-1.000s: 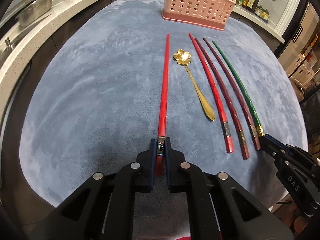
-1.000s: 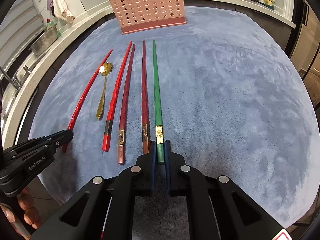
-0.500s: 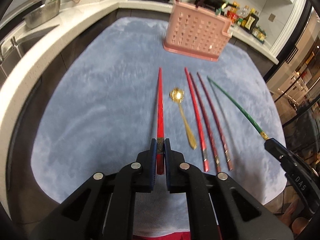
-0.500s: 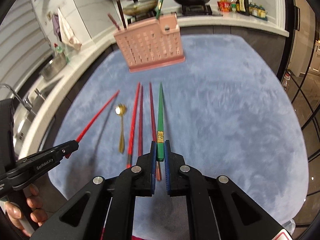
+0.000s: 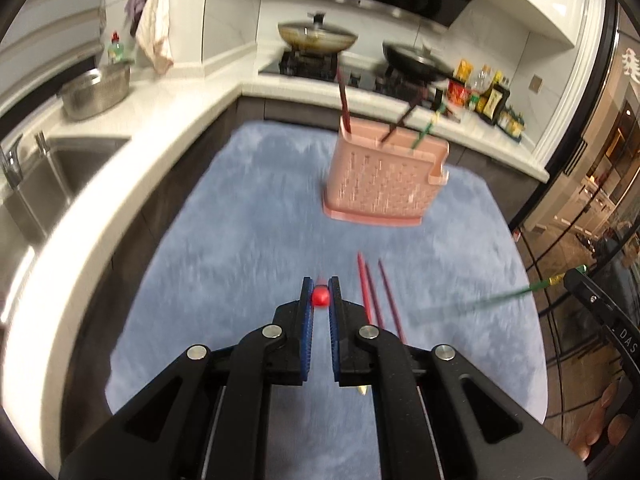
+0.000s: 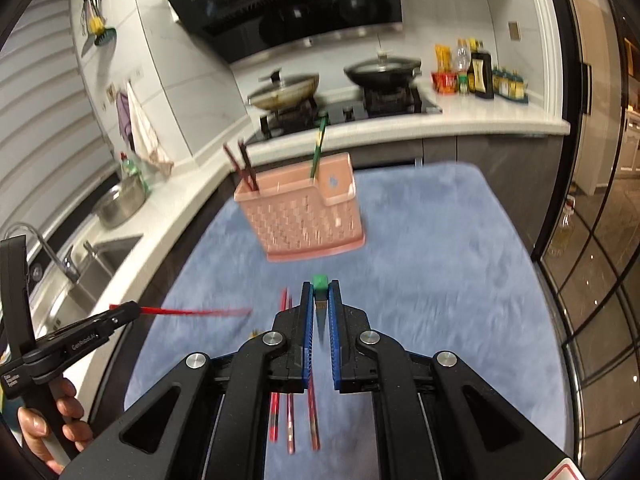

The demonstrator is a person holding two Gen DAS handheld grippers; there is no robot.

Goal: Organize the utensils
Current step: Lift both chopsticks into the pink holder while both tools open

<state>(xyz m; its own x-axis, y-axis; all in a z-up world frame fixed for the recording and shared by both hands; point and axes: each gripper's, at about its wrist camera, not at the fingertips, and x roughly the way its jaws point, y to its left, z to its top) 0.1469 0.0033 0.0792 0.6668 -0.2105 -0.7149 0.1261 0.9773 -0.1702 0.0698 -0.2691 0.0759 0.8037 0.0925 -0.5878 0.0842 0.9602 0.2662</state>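
My left gripper is shut on a red chopstick, lifted off the mat and seen end-on; from the right wrist view the chopstick sticks out of the left gripper. My right gripper is shut on a green chopstick, also lifted; it shows at the right of the left wrist view. The pink perforated utensil basket stands at the far end of the mat and holds several chopsticks. Three dark red chopsticks lie on the blue mat. The gold spoon is mostly hidden.
A white counter wraps the left and far sides, with a sink, a metal bowl, two pans on a stove and bottles. Glass doors stand to the right.
Both grippers have risen and tilted up, lifting the red and the green chopstick off the mat. The view now reaches the basket and the stove. The other chopsticks stayed put.
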